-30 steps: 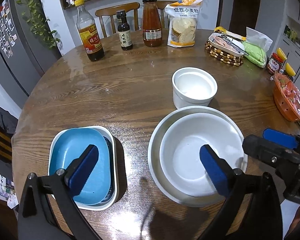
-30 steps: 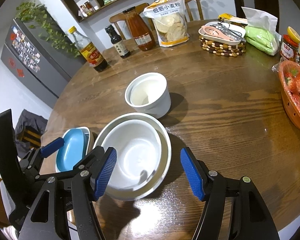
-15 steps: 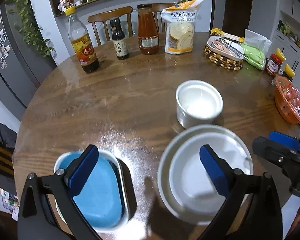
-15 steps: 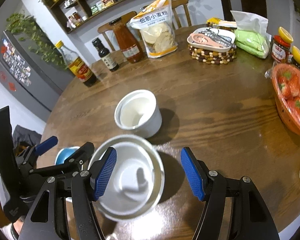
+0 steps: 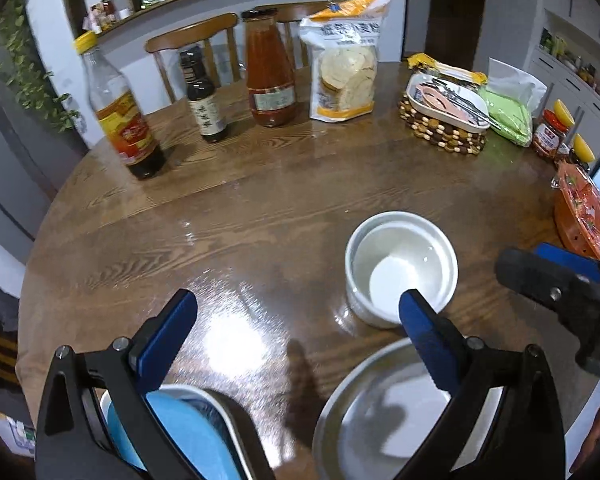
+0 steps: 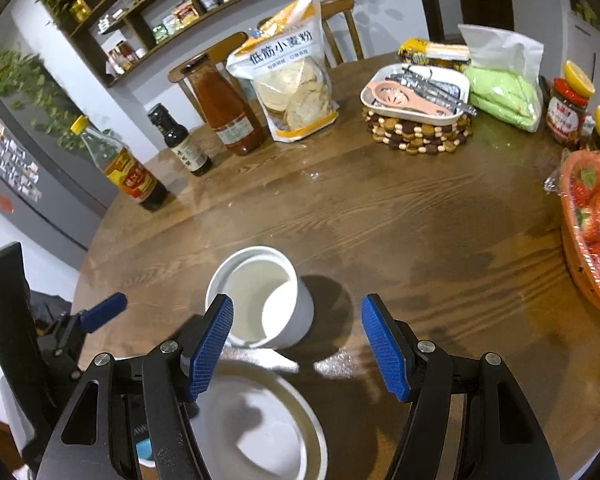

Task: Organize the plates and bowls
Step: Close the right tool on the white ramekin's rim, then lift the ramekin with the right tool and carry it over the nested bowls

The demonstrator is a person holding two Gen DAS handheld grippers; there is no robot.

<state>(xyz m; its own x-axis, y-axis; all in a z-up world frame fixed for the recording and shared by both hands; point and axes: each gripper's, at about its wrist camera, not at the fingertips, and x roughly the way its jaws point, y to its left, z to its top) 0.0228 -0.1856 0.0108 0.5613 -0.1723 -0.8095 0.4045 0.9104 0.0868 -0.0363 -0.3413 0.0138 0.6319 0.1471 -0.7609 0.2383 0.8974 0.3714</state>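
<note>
A small deep white bowl [image 5: 402, 266] [image 6: 260, 296] stands on the round wooden table [image 5: 260, 208]. Nearer the front edge, a wide white bowl nested in a white plate [image 5: 380, 420] [image 6: 260, 428] lies partly under both grippers. A blue dish inside a white rectangular dish [image 5: 188, 436] lies at the lower left, mostly hidden by my left gripper's arm. My left gripper [image 5: 296, 318] is open and empty above the table. My right gripper [image 6: 296, 344] is open and empty, just in front of the small bowl; it also shows at the right edge [image 5: 560, 276].
Along the far side stand an oil bottle [image 5: 120, 112], a dark sauce bottle [image 5: 204, 96], a red sauce bottle [image 5: 270, 72] and a flour bag [image 5: 346, 64]. A utensil tray on a beaded mat [image 5: 444, 116], jars and a strawberry basket [image 6: 592, 216] fill the right side.
Both grippers have moved forward across the table. The nested bowls and the blue dish have slid down toward the frames' bottom edge, and the small white bowl now sits close ahead. Jaws are unchanged.
</note>
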